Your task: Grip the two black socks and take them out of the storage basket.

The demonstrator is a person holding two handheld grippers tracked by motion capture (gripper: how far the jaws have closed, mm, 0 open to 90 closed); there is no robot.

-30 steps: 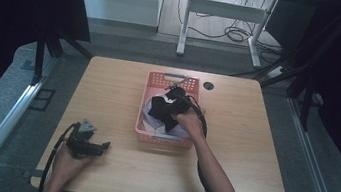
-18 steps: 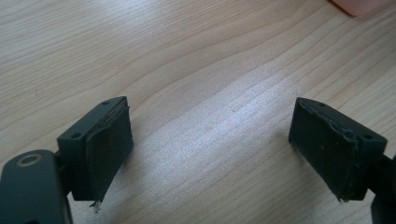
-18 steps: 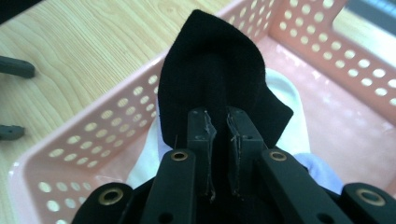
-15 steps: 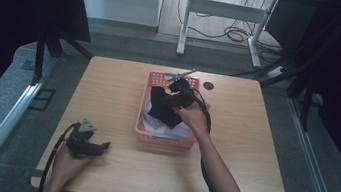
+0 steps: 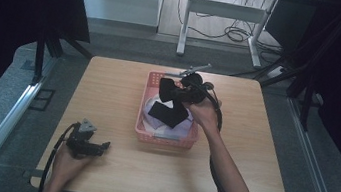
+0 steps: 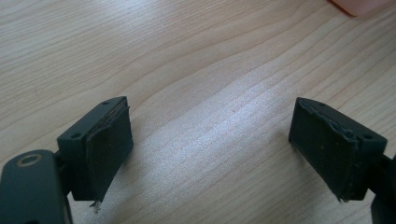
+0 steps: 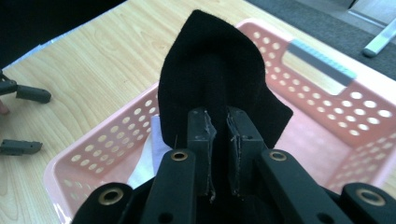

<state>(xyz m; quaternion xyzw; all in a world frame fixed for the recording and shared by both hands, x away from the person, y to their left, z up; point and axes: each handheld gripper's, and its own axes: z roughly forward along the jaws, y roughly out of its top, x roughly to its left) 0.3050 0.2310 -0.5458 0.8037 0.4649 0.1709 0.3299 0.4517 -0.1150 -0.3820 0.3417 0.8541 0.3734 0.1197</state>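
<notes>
In the lower left of the high view, the left gripper [image 5: 101,145] rests on the light wooden table [image 5: 113,93], held by the person's left hand [image 5: 66,159], with its black cable looping back toward the table's near edge. The left gripper view, looking along that tool, shows what the high view is too small to tell: its two black jaws stand wide apart with bare wood grain between them, released and grasping nothing. A pale pink corner at the upper right of that view is most likely the basket.

Centre frame in the high view sits one pink perforated plastic basket [image 5: 143,122], and inside it lie one black fabric piece [image 5: 168,114] on top of pale lilac-white cloth [image 5: 181,128]. Above the basket's far end, the right gripper [image 5: 165,88] is raised in the person's right hand [image 5: 204,113], carrying a second black fabric piece [image 5: 168,91].

The right gripper view gives the grip itself: the two jaws are clenched together on the black fabric piece [image 7: 212,88], which stands up out of them in a rounded peak over the basket [image 7: 327,107]. It also shows the basket's hole pattern, a grey ribbed handle slot on its far wall, and a white corner of cloth down at the lower left. At the left edge of that view, the left gripper's two jaw tips lie parted on the table.

Count: two grippers, one basket, two black fabric pieces.
</notes>
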